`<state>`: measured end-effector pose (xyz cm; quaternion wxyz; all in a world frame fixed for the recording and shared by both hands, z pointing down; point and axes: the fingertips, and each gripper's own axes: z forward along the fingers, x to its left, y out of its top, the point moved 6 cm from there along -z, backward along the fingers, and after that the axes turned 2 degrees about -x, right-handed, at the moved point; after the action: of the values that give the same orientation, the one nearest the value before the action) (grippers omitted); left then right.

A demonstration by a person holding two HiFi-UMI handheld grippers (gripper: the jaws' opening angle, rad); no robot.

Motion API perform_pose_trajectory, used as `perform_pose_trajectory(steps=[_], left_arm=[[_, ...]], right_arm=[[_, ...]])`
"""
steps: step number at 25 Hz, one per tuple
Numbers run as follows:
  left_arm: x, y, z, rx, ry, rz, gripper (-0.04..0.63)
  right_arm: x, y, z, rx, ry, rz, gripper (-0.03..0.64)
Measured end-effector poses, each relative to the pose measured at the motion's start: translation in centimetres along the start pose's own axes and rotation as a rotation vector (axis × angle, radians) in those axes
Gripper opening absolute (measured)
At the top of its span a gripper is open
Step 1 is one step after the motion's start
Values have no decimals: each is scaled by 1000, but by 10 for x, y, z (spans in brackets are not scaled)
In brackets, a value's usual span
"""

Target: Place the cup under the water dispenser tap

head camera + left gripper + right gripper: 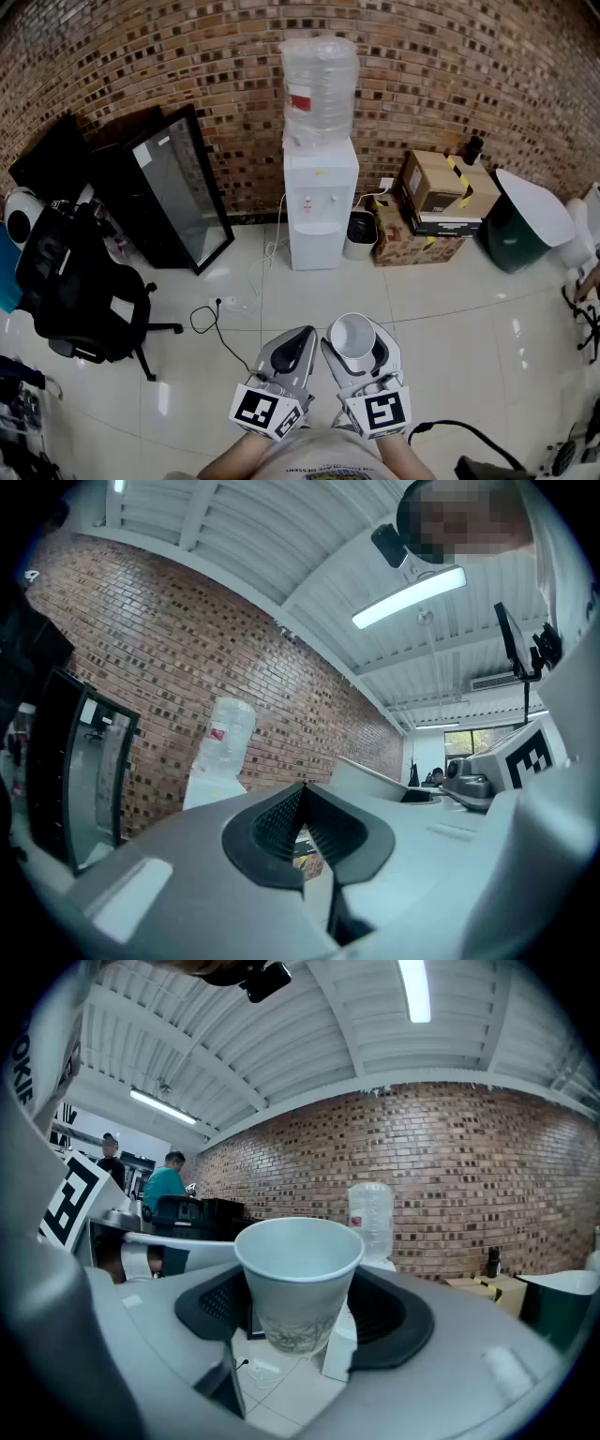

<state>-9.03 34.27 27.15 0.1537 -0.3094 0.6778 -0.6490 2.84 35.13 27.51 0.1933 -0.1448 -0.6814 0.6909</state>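
Gripping a cup (298, 1279) in the right gripper (305, 1324): upright, mouth up, black pads (217, 1305) spread wide and pressed on its wall from both sides. Empty inside, as far as the rim allows a look. Closed tip to tip on nothing at the left gripper (302, 806), ribbed pads meeting in one seam. Held level and side by side, left fingertips just beside the right ones and clear of the cup.

Well ahead of both sets of fingertips, straight beyond them: a white dispenser (320, 202) against the brick wall (450, 75), with a clear bottle (320, 80) upended on top. Cup well apart from it, so not yet under the tap. Tap too small to tell for sure, possibly one of two small dots on the front.

On the floor (450, 309) ahead and left of the left fingertips, a looped black cable (208, 321). Farther left of those fingers, a black chair (80, 291). Beyond it, a dark glass-fronted cabinet (178, 187) tilted against the wall. Ahead and right of the right fingers, a small bin (360, 234) just beside the dispenser, then stacked boxes (436, 202), then a dark green tub (516, 230). In the right gripper view, off to the left of the fingers and far back, a person (167, 1185) in a teal top
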Motion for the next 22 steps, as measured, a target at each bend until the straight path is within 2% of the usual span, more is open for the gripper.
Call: perform_pose_trajectory(steps=[11, 22], left_arm=[[28, 3, -7, -8, -25, -2, -8], [42, -6, 6, 4, -21, 1, -8]], right_arm=[[18, 1, 19, -11, -44, -32, 322], [9, -10, 36, -5, -35, -17, 322]])
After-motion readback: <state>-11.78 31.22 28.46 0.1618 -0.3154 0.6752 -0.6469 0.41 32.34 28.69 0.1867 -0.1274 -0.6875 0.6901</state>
